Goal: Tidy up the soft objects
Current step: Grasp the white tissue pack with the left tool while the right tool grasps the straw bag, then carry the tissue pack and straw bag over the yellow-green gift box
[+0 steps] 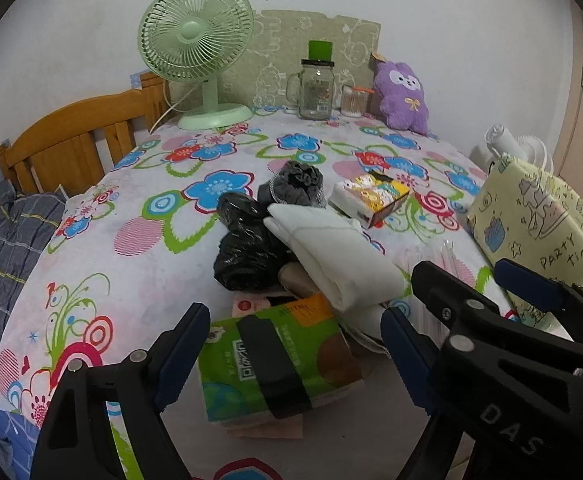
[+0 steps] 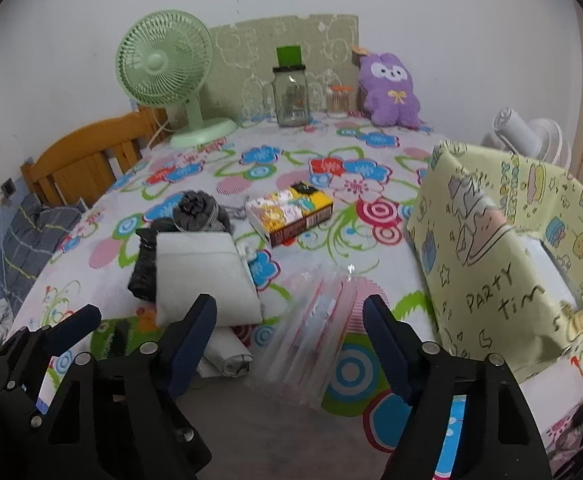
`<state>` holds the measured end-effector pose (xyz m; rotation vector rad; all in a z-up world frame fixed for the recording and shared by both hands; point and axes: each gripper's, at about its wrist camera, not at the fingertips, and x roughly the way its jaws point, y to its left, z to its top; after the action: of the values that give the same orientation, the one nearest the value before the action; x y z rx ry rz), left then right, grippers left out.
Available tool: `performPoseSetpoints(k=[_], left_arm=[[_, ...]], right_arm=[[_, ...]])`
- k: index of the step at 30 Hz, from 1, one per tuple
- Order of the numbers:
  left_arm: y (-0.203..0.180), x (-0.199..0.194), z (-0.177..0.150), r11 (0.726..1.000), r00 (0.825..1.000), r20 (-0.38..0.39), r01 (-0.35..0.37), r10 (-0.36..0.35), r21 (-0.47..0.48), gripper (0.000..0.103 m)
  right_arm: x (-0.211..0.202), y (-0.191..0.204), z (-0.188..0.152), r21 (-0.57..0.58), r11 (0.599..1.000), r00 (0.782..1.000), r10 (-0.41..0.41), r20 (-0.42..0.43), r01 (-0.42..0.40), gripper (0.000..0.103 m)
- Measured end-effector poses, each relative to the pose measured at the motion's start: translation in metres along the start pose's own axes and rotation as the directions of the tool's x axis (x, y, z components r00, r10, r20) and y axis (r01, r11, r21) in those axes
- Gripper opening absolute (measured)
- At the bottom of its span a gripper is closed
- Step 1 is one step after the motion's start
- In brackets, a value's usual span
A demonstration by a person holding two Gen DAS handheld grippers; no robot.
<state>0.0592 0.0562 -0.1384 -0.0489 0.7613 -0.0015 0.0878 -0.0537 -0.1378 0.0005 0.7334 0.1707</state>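
Observation:
My left gripper (image 1: 295, 348) stands open low over the flowered tablecloth (image 1: 139, 264), with a green tissue pack (image 1: 275, 360) lying between its fingers, untouched by the pads. Behind the pack lie a folded white cloth (image 1: 331, 256), a black plastic bag (image 1: 243, 240) and a grey bunched sock (image 1: 295, 184). My right gripper (image 2: 291, 336) is open too, with a stack of clear plastic bags (image 2: 315, 312) between its fingers, pads apart from it. A small cartoon tissue pack (image 2: 287, 216) lies mid-table. A purple plush (image 2: 389, 88) sits against the back wall.
A yellow-green party-print bag (image 2: 511, 248) stands at the right edge. At the back are a green fan (image 1: 195, 52), a glass jar (image 1: 315, 88) and a swab jar (image 1: 353, 100). A wooden headboard (image 1: 79, 144) and bedding are to the left.

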Motion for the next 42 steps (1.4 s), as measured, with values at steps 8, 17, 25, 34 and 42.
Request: performPoseSetpoints(k=[8,17,25,34,42], left_arm=[[0.0,0.008,-0.005,0.999,0.999,-0.017,-0.047,0.048,0.017,0.088],[0.01,0.018,-0.007,0.996,0.995,-0.039,-0.087,0.087,0.007,0.076],[0.011,0.02,-0.007,0.996,0.995,-0.053,-0.085,0.084,-0.009,0.06],[0.007,0.01,-0.002,0.996,0.996,-0.027,-0.083,0.083,-0.005,0.059],[0.005,0.006,0.002,0.996,0.996,-0.012,-0.086,0.086,0.003,0.04]], right_arm=[[0.016,-0.002,-0.007,0.009,1.0,0.998,-0.009,-0.065,0.009,0.069],[0.031,-0.002,-0.009,0.026,1.0,0.992,-0.005,-0.127,0.008,0.051],[0.031,0.004,-0.007,0.001,1.0,0.993,-0.021,-0.119,0.021,0.039],[0.021,0.004,-0.002,-0.005,1.0,0.996,-0.014,-0.085,0.013,0.031],[0.013,0.005,0.001,-0.009,1.0,0.998,-0.006,-0.067,0.006,0.029]])
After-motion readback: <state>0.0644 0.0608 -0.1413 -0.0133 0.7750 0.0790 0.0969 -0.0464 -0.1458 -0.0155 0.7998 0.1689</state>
